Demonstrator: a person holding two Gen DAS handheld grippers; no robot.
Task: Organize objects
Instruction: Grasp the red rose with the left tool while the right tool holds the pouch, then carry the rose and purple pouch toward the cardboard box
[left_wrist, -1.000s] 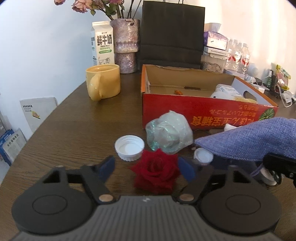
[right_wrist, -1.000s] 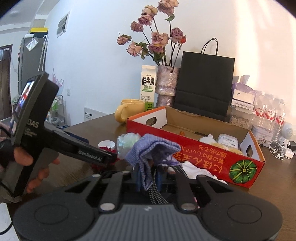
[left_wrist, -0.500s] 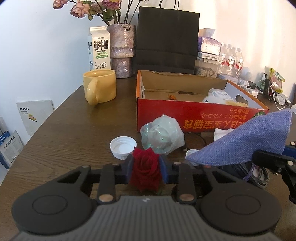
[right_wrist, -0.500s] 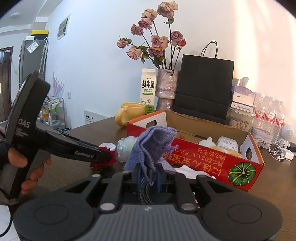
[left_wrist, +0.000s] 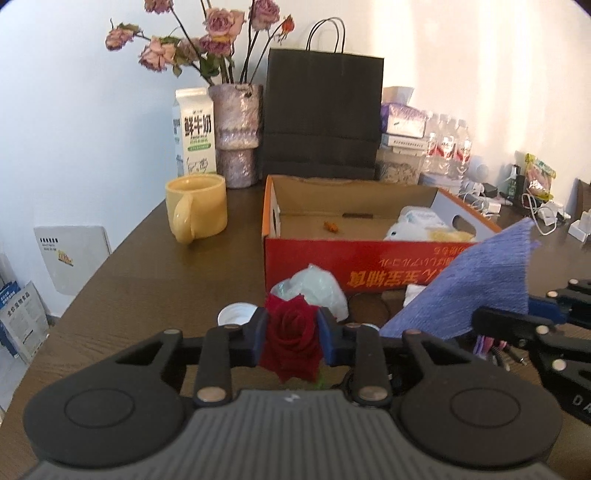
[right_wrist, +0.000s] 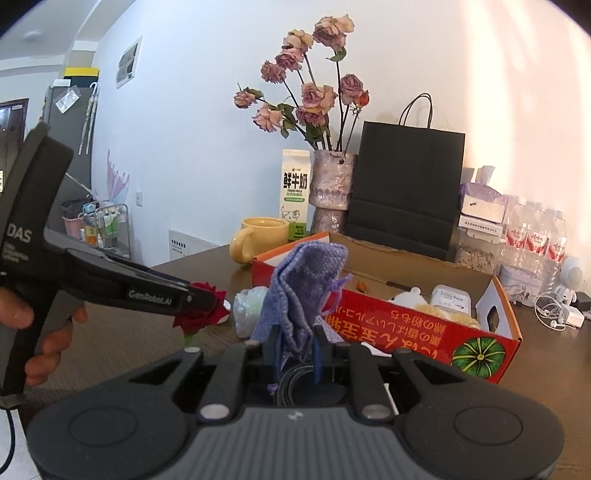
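- Left hand-held gripper (left_wrist: 291, 338): closed on the red rose (left_wrist: 291, 341); both blue pads press the bloom's sides. The rose is held clear of the counter (left_wrist: 155, 280), near the front edge.
- In the right wrist view the same rose (right_wrist: 201, 314) sits at the tip of the left hand-held gripper, with a person's hand (right_wrist: 40, 332) on the handle at far left.
- Right hand-held gripper (right_wrist: 295, 350): nearly fully closed on the purple cloth (right_wrist: 299, 291), which stands up from the jaws in folds. A braided cable lies under the jaws; whether it is gripped cannot be told.
- Red cardboard box (left_wrist: 369, 258): open-topped, on the counter just beyond both grippers, its printing upside down. It holds white packets at its right end and a small orange scrap on the floor.
- Crumpled clear plastic bag (left_wrist: 314, 290): on the counter, touching or just short of the box's near wall, directly behind the rose.
- White bottle cap (left_wrist: 234, 315): on the counter, left of the bag.
- Yellow mug (left_wrist: 195, 206): far left of the box, upright.
- Milk carton (left_wrist: 194, 131), vase of dried roses (left_wrist: 236, 133) and black paper bag (left_wrist: 321, 114): along the far wall behind the box.
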